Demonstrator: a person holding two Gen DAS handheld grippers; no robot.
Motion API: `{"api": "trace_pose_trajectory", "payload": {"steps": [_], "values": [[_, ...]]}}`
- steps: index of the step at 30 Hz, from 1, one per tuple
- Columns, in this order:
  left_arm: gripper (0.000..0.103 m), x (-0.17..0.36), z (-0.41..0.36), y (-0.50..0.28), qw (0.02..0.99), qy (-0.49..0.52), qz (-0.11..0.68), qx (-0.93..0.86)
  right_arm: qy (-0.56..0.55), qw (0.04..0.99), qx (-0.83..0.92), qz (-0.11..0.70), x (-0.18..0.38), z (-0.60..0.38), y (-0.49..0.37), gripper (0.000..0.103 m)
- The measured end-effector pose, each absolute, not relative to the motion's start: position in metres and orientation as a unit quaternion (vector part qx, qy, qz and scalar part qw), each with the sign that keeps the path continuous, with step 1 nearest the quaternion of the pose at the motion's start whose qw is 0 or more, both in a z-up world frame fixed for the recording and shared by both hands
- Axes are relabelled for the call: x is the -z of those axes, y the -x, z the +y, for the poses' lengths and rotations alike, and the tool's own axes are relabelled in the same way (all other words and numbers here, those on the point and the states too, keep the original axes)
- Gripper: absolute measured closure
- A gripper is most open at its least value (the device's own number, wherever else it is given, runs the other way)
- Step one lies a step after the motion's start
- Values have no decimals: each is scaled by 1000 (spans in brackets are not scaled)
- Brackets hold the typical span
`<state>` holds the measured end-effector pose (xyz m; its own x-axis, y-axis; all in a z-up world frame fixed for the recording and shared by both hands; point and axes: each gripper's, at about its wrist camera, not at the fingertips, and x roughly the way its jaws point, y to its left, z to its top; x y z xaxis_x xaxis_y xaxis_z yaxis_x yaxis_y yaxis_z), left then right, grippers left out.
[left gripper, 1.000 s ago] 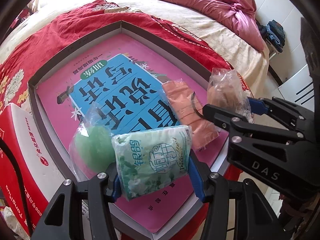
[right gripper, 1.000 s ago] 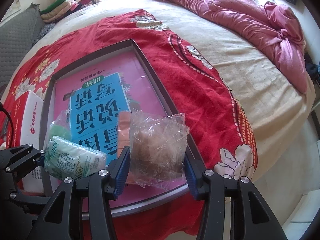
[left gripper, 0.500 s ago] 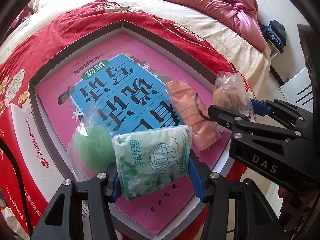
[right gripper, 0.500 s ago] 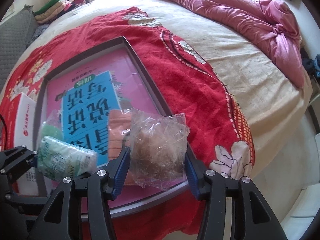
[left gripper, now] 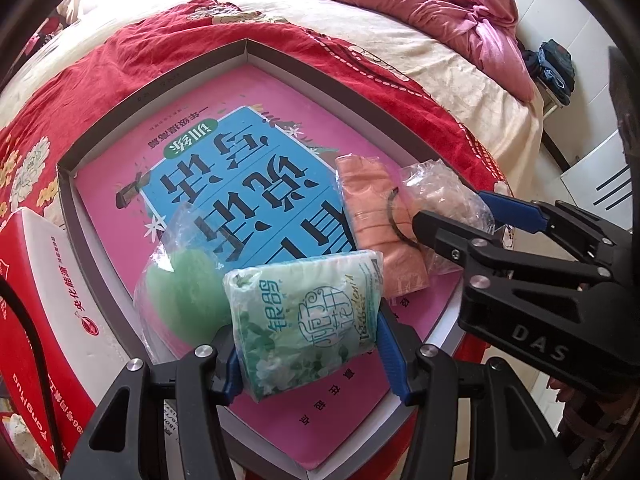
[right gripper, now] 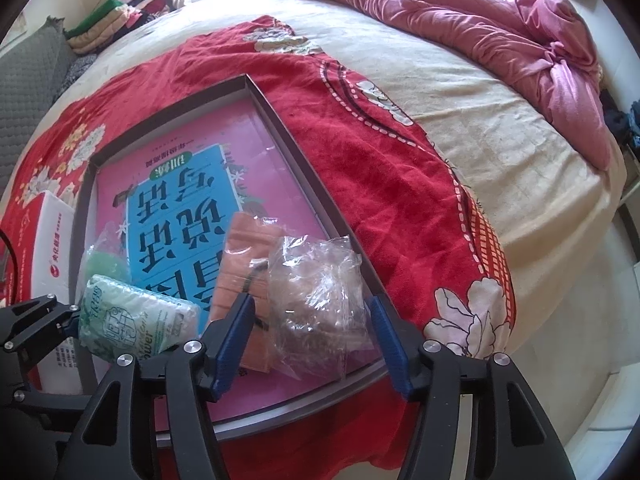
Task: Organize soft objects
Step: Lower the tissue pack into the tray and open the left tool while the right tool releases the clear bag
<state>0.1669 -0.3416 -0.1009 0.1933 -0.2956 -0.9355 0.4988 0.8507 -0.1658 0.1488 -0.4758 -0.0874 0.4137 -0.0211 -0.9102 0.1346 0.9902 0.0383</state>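
My left gripper (left gripper: pixel 310 346) is shut on a green tissue pack (left gripper: pixel 304 312), held just above the near end of a grey tray (left gripper: pixel 248 46). My right gripper (right gripper: pixel 312 332) stands at the tray's near right corner with its jaws opening. A clear bag with something brown inside (right gripper: pixel 316 292) lies between them, and the blue pads stand off its sides. An orange packet (right gripper: pixel 240 264) lies beside that bag. Left of the tissue pack lies a bagged green ball (left gripper: pixel 180 292). A pink and blue book (left gripper: pixel 240 184) covers the tray floor.
The tray sits on a red floral blanket (right gripper: pixel 380 168) on a bed. A red and white carton (left gripper: pixel 36 280) lies against the tray's left side. A pink quilt (right gripper: pixel 480 32) is bunched at the far right, and folded clothes (right gripper: pixel 116 20) are stacked at the far left.
The right gripper's jaws have widened and come off the clear bag, which now rests in the tray. The left gripper and its tissue pack have not moved.
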Motion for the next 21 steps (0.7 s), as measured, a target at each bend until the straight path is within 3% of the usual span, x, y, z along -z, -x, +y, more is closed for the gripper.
{"api": "trace_pose_trajectory", "payload": {"steps": [21], "values": [[44, 105, -346, -168, 759, -96, 589, 260, -71, 853, 76, 512, 60, -492, -123, 34]]}}
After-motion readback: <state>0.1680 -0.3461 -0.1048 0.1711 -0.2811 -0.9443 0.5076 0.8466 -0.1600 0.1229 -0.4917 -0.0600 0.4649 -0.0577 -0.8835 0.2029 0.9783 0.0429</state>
